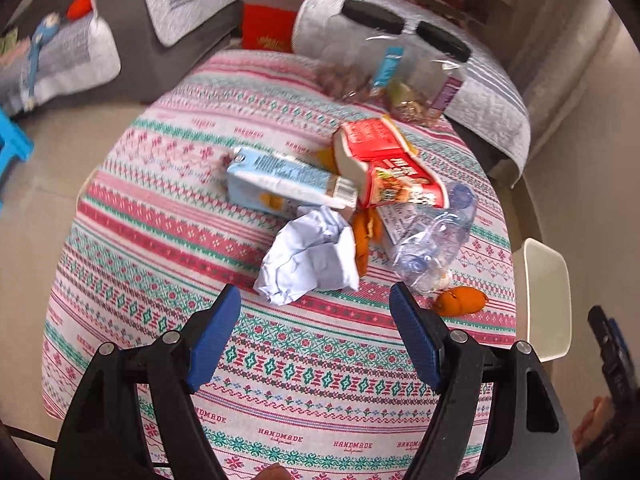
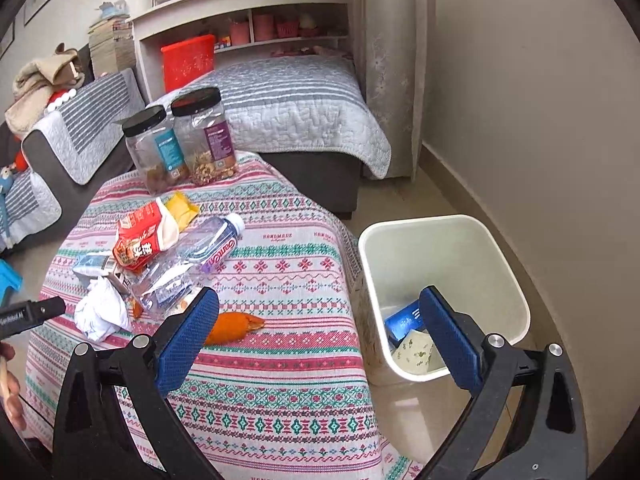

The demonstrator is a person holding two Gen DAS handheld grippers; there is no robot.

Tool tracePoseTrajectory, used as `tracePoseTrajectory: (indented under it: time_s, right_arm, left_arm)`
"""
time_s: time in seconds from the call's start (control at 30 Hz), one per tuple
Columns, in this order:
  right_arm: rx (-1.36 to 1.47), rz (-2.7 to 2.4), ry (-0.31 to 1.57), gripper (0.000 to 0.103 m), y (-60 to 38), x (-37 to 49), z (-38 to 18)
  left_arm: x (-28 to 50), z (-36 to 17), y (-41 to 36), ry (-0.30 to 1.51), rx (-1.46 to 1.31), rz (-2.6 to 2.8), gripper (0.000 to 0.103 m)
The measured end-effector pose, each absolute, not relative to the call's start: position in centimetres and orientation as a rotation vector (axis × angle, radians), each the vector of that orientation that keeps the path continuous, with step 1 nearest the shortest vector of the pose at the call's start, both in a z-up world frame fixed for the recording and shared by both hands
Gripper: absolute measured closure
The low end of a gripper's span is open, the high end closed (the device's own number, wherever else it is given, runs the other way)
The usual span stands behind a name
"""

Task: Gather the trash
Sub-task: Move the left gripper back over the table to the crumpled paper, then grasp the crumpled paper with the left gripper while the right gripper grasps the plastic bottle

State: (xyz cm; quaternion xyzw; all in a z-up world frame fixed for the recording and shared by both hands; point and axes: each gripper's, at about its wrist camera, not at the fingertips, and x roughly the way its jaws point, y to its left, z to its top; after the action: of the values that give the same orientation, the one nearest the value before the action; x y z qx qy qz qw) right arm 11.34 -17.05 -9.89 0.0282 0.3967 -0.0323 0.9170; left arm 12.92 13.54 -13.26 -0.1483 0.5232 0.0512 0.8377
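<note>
Trash lies in a heap on the patterned tablecloth point(image 1: 280, 360): a crumpled white paper point(image 1: 308, 256), a light blue carton point(image 1: 280, 180), a red carton point(image 1: 384, 160), a crushed clear bottle point(image 1: 436, 236) and an orange peel point(image 1: 460, 300). My left gripper point(image 1: 316, 300) is open just short of the paper, nothing between its blue pads. In the right wrist view the same paper point(image 2: 102, 312), bottle point(image 2: 192, 260), red carton point(image 2: 144, 240) and peel point(image 2: 232, 328) show. My right gripper point(image 2: 320, 308) is open and empty, between the table corner and the white bin point(image 2: 440, 240).
Two black-lidded clear jars point(image 2: 180, 140) stand at the table's far edge. The bin point(image 1: 548, 296) sits on the floor right of the table and holds a blue packet point(image 2: 404, 320) and paper. A grey sofa point(image 2: 280, 100) and shelves lie behind. The left gripper's body point(image 2: 28, 316) shows at the left.
</note>
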Motion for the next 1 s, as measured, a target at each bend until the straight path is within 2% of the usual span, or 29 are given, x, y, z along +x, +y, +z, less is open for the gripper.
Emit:
tracePoseTrajectory:
  time_s: [0.27,0.9,0.93,0.97,1.0]
  right_arm:
    - [0.059,-0.045,0.856,0.007,-16.1,12.1,-10.7]
    - [0.087,-0.011,0.932,0.007,-14.5,13.8,-12.7]
    - [0.089,-0.012,0.934,0.007,-14.4,13.9,-12.8]
    - [0.091,-0.012,0.936,0.007,-14.3,14.1,-12.8]
    - [0.095,-0.010,0.939,0.007,-14.2,14.2,-12.8]
  left_arm:
    - [14.5,-17.0,16.0,1.191,-0.466,0.132,0.028]
    - [18.4,-20.5,13.3,1.246,-0.477,0.028,0.028]
    - [18.4,-20.7,13.2,1.248,-0.479,0.037,0.029]
    - [18.4,-20.6,13.1,1.245,-0.473,0.047,0.040]
    - [18.4,-20.5,13.0,1.244,-0.470,0.040,0.044]
